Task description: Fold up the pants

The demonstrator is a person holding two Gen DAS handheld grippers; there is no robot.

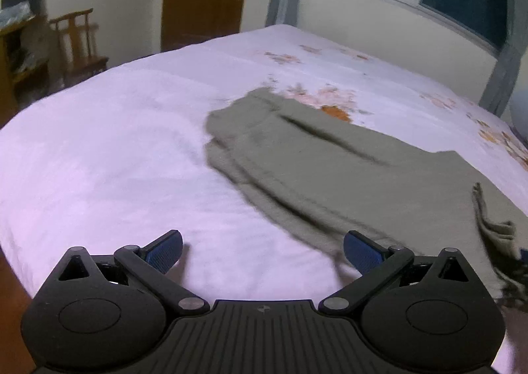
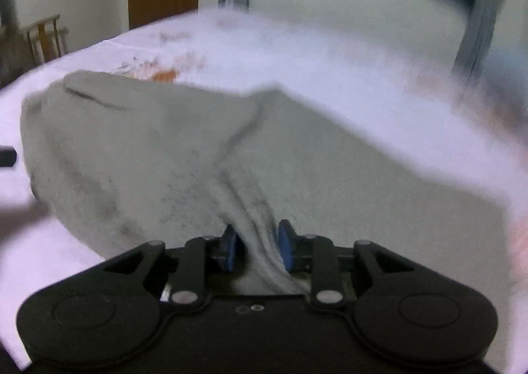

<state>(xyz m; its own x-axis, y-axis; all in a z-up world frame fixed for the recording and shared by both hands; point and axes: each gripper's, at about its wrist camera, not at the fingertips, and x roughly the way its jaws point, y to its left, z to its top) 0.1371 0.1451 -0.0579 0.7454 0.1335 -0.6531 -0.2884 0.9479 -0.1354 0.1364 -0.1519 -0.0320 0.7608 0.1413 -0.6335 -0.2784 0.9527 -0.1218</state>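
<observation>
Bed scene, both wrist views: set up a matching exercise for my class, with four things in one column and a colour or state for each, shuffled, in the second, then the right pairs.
Things
1. pants
2. left gripper
3. wooden chair
4. bedsheet

States
A. stands beside the bed, near the door
B. white, with orange flowers
C. jaws wide apart, nothing between them
D. grey-green, lying on the bed

Pairs: 1-D, 2-C, 3-A, 4-B

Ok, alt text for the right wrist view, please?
A bunched ridge of grey-green pants runs between the right gripper's blue pads, with a gap at the left pad. The pants lie on a white, orange-flowered bedsheet, blurred.
</observation>
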